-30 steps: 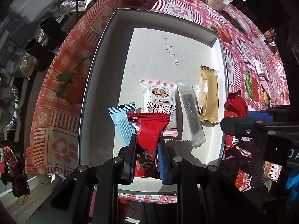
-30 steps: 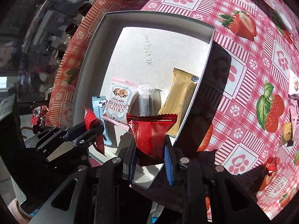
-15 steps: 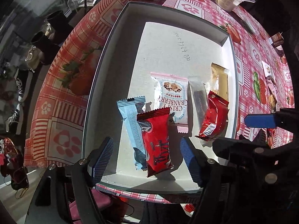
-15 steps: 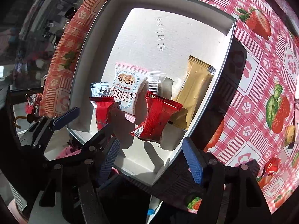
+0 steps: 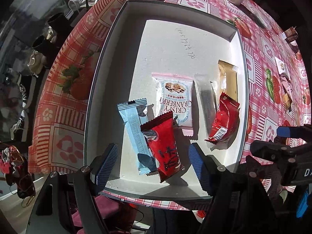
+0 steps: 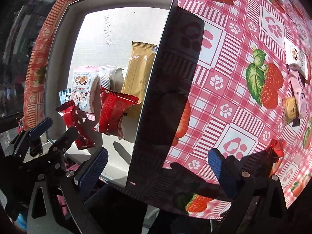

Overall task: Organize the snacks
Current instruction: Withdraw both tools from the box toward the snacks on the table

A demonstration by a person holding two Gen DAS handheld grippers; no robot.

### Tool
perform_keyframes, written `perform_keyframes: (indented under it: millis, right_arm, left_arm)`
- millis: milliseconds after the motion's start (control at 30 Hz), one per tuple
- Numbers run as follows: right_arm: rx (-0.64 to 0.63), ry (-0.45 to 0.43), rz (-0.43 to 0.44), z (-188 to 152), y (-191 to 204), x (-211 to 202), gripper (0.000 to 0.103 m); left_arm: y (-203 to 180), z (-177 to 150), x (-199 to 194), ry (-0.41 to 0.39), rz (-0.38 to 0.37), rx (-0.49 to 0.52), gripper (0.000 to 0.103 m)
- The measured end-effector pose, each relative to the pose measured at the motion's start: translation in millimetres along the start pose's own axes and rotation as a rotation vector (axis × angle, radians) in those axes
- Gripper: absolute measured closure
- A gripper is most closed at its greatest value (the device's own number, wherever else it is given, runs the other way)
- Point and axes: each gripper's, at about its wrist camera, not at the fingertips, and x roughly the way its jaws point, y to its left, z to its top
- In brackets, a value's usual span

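1. Your left gripper point(image 5: 152, 163) is spread wide and holds nothing; its blue pads point(image 5: 106, 163) flank the near end of the white box point(image 5: 109, 62).
2. Between those pads lies a long red snack bar point(image 5: 163, 148), leaning on a light-blue bar point(image 5: 134, 128) at its 9 o'clock.
3. At the red bar's 12 o'clock sits the Crispy Cranberry packet point(image 5: 174, 101); at 3 o'clock of that packet come a clear sleeve point(image 5: 206, 105), a gold bar point(image 5: 228, 80) and a second red packet point(image 5: 224, 124) propped on them.
4. Your right gripper point(image 6: 156, 167) is also fully spread and empty, straddling the box's right wall.
5. More loose snacks point(image 6: 296, 89) wait on the strawberry tablecloth point(image 6: 224, 78) at 3 o'clock.
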Motion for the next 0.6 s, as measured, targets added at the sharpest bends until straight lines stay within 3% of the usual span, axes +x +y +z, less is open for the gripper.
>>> perform_keyframes:
  millis: [400, 600]
  right_arm:
    - [0.182, 0.021, 0.04, -36.1, -76.5, 13.0, 0.0]
    - [0.285, 0.024, 0.077, -59.8, -112.7, 20.0, 0.0]
  left_arm:
    - [-52.3, 6.5, -7.8, 0.012, 0.035, 0.092, 0.024]
    - [-94.0, 11.5, -13.0, 0.023, 0.053, 0.187, 0.024]
